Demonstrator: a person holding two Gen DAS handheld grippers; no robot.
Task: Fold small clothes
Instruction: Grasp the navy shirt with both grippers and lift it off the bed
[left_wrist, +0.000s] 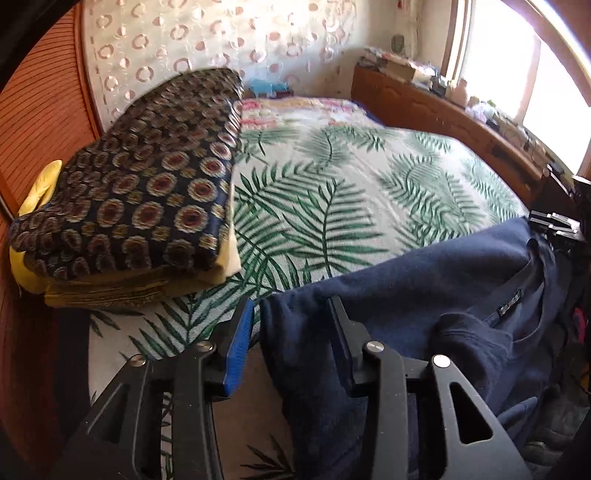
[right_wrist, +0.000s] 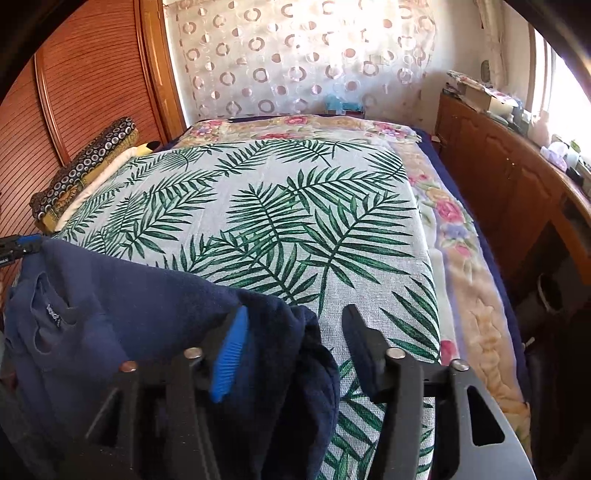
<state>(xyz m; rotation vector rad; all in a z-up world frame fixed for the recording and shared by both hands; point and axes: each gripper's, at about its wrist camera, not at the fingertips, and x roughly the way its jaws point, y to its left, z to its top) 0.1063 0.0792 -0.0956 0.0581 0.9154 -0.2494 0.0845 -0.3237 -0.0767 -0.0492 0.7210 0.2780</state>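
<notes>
A navy blue sweatshirt (left_wrist: 424, 295) hangs stretched between my two grippers above the near edge of the bed; its collar and neck label face the cameras (right_wrist: 55, 314). My left gripper (left_wrist: 291, 332) has its jaws apart, with the garment's left edge draped between the fingers and over the right finger. My right gripper (right_wrist: 295, 339) also has its jaws apart, with the garment's other edge hanging between them beside the blue pad (right_wrist: 231, 354). The right gripper's tips show at the far right of the left wrist view (left_wrist: 554, 223).
The bed carries a palm-leaf cloth (right_wrist: 277, 221) over a floral blanket (right_wrist: 450, 221). Stacked patterned cushions (left_wrist: 140, 184) lie at the bed's left by a wooden wardrobe (right_wrist: 74, 92). A wooden cabinet with clutter (right_wrist: 517, 166) runs along the right under a window.
</notes>
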